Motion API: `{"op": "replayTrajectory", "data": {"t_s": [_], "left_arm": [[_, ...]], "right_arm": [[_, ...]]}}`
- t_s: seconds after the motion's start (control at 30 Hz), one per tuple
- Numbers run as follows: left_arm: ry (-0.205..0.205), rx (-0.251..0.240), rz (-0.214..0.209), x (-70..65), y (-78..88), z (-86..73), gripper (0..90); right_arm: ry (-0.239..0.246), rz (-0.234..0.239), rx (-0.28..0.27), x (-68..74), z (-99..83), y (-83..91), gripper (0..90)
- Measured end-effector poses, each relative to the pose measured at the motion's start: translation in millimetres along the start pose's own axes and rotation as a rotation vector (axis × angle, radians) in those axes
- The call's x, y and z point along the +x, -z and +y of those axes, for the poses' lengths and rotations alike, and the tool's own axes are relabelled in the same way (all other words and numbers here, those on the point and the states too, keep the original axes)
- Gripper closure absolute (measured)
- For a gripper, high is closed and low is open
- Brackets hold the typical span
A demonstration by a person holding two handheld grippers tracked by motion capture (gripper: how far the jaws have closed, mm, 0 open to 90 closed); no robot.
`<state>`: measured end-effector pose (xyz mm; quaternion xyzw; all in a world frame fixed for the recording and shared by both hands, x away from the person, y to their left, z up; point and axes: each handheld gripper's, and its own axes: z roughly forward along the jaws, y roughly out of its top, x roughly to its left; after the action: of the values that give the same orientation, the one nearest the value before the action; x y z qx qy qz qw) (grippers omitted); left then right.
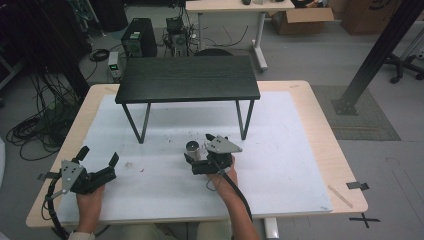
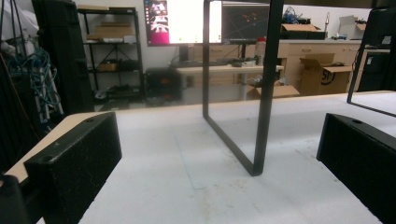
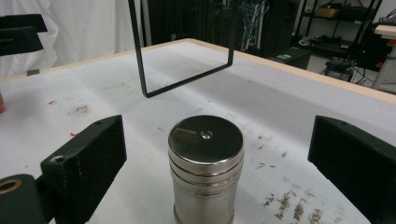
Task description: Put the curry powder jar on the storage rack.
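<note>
Around it all, a workshop room with cable bundles on the floor, cardboard boxes (image 1: 300,20) and a second desk at the back. In the middle, a pale wooden worktop (image 1: 320,130), covered over most of its top by a white sheet (image 1: 285,150) dotted with brownish crumbs and a few red specks. Toward the far side of that sheet, a low black stand (image 1: 187,79) on thin bent legs, well apart from both hands.

Next, near the centre of the sheet, the right gripper (image 1: 200,148): fingers (image 3: 88,158) spread wide and clamped on nothing, with a metal shaker (image 3: 206,163) standing straight ahead between them. Long axis vertical, lid up, base on the sheet. In the right gripper view, roughly centred in the gap and apart from both fingers; in the high view, seemingly a little toward the far end of the gap, though hard to judge at that size. Looks ready for a plain squeeze across the round body, level with the sheet. Probably slippery, being smooth metal, so better taken below the lid rings.

Last, near the left edge of the sheet and well apart from the shaker, the left gripper (image 1: 100,155): fingers (image 2: 79,158) likewise spread, with bare sheet between them, pointed toward a leg (image 2: 261,93) of the stand. Clearly the farther hand, with no part in the grasp as things lie.
</note>
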<state>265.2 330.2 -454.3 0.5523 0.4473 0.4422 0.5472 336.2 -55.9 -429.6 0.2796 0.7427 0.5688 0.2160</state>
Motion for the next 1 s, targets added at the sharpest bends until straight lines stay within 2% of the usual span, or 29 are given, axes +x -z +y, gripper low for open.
{"op": "replayTrajectory", "data": {"t_s": [0.53,0.67,0.77,1.0], "left_arm": [[-0.001,0.0,0.0,-0.1,-0.1,0.0,0.2],[-0.001,0.0,0.0,-0.1,-0.2,0.0,0.2],[-0.002,0.0,0.0,-0.1,-0.2,0.0,0.2],[-0.003,0.002,0.0,-0.1,-0.1,0.0,0.2]], "right_arm": [[-0.039,0.013,0.039,-1.7,-9.9,-13.9,6.1],[-0.05,0.025,0.05,-2.5,-13.0,-17.3,8.9],[-0.055,0.031,0.038,-3.8,-13.2,-17.2,11.6],[-0.048,0.052,0.042,-3.8,-13.2,-17.6,19.4]]}}
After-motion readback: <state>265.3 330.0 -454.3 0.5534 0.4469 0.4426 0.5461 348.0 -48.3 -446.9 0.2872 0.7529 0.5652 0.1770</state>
